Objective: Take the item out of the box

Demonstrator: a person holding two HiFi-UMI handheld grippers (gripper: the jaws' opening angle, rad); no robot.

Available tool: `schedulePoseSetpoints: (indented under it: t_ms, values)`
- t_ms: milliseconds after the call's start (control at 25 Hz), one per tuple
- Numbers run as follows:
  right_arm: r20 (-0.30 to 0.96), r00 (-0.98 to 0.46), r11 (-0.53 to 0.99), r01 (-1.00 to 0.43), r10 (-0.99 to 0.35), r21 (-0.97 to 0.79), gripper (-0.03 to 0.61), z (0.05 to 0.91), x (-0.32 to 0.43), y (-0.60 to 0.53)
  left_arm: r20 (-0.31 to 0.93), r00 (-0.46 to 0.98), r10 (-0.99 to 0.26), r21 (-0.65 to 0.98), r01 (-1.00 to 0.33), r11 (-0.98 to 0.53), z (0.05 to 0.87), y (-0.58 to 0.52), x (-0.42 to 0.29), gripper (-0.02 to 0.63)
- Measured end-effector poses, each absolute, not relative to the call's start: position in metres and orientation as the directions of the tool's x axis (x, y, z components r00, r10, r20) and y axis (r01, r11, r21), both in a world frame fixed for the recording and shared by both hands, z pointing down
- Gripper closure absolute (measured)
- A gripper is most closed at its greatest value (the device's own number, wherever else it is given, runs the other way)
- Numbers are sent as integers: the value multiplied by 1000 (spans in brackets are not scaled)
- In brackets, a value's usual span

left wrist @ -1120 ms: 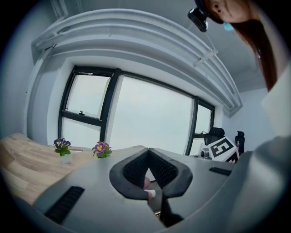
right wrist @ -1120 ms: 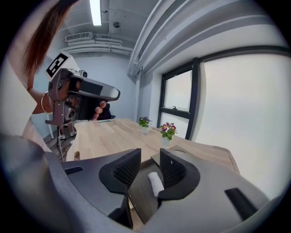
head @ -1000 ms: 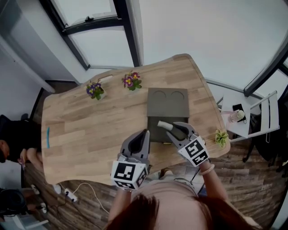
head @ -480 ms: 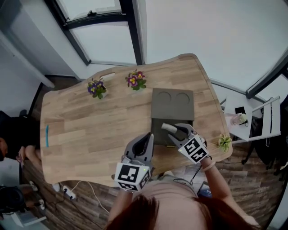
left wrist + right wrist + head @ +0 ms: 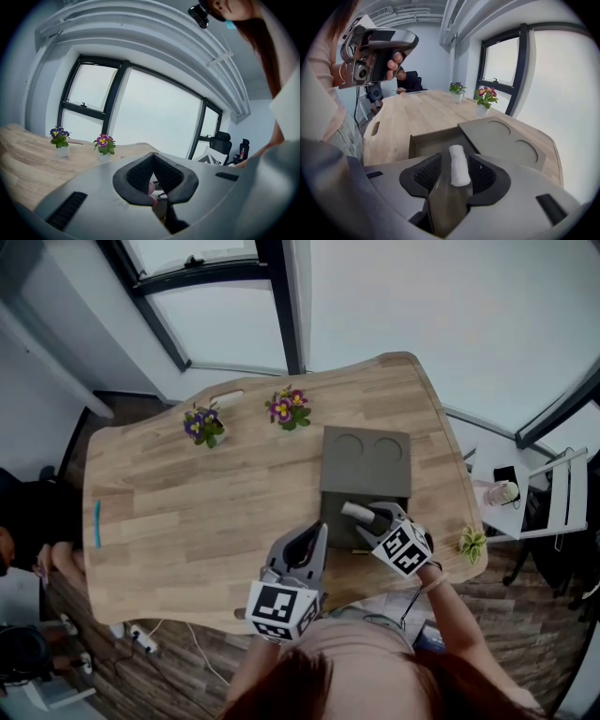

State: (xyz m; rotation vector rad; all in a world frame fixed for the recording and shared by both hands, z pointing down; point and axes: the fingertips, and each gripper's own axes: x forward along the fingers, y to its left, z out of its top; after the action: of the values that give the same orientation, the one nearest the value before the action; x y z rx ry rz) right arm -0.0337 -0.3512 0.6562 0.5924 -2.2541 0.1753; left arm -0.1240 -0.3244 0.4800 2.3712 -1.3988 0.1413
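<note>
A grey box lies on the wooden table, its lid with two round recesses pushed back from the open tray. My right gripper tilts down over that tray. Its jaws have just been opening, and a white roll lies between the pads with a gap on its left side. From the head view the roll pokes out past the fingertips. My left gripper hovers near the table's front edge, left of the box, its tips together and holding nothing.
Two potted flowers stand at the table's far side. A blue stick lies near the left edge, and a small plant sits at the right corner. A white side table stands to the right. A person sits at far left.
The right gripper has sunk and tipped further down over the open tray, the white roll still between its jaws. The left gripper has dropped slightly.
</note>
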Motion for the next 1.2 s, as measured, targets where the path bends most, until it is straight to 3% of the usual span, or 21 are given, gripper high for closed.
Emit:
schedulePoseSetpoints:
  t_ms: [760,1200]
  values:
    - [861,-462,900,-435,-212,-12,397,710,-35,-362,311,499,-809,292,-860,-418,497,-341,-135,614]
    - [865,-464,877,-476,-190,-63,399,715,-34,-362,305,498,-812,292,-860,-418,495,-343,-141,614]
